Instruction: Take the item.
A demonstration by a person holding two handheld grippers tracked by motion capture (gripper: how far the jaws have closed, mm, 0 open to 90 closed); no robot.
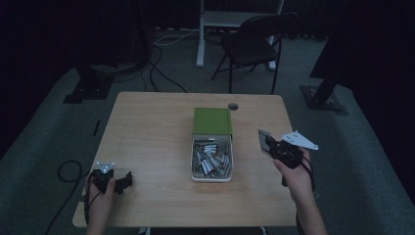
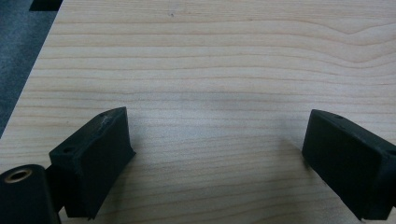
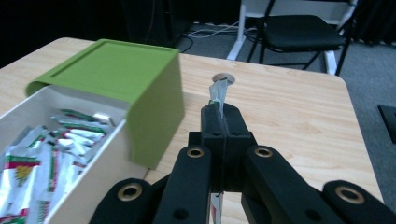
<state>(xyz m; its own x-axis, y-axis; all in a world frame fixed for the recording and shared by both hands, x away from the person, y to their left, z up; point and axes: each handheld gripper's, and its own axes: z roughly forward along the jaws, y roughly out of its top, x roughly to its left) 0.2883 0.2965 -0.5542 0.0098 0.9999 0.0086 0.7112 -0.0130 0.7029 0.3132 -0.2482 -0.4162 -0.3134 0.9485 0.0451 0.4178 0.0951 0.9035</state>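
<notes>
A white box (image 1: 194,174) (image 3: 100,172) holding several silver sachets (image 1: 210,159) (image 3: 28,163) stands mid-table, its green lid (image 1: 212,121) (image 3: 116,70) slid back over the far end. Right of the box, my right gripper (image 1: 270,145) (image 3: 223,114) is raised above the table and shut on one sachet (image 1: 265,141) (image 3: 218,93), which sticks up edge-on between the jaws. My left gripper (image 1: 128,180) (image 2: 217,149) rests low at the table's front left corner, its black jaws wide apart over bare wood with nothing between them.
The wooden table (image 1: 147,137) has a round cable hole (image 1: 233,106) (image 3: 222,79) behind the box. A black folding chair (image 1: 252,41) (image 3: 299,30) and a white desk leg (image 1: 200,34) stand beyond the table. Cables (image 1: 161,68) lie on the floor.
</notes>
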